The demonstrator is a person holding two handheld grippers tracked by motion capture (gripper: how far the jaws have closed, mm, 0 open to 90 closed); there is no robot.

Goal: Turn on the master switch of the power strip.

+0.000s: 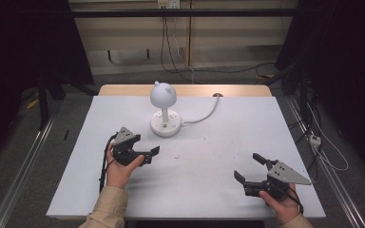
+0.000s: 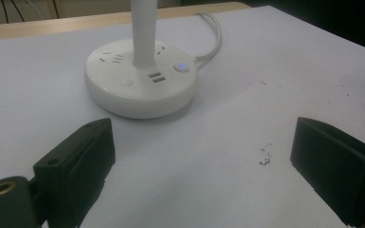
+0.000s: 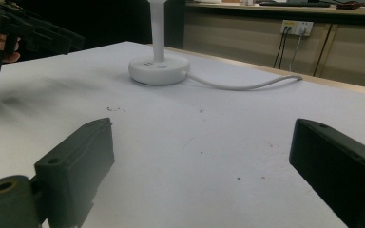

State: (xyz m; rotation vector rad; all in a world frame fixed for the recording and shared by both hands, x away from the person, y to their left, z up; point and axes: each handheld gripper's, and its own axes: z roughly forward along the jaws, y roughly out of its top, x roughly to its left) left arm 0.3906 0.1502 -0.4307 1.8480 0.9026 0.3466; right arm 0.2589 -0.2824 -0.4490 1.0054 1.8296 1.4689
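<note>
White desk lamp (image 1: pixel 163 107) stands near far edge of surface (image 1: pixel 228 142), round base flat, cable running toward far edge. Left hand-held gripper (image 1: pixel 151 156) near lamp base, jaws wide, holding nothing. Right hand-held gripper (image 1: pixel 248 167) near front right corner, jaws wide, holding nothing.

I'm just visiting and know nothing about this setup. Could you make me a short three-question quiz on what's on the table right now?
1. True or false: the left claw is gripping the lamp.
2. Which claw is nearer the lamp's base? A) left B) right
3. Fill in: a small button on the base glows ____.

Key: 1. False; both claws are open and hold nothing. 2. A. 3. Blue.
</note>
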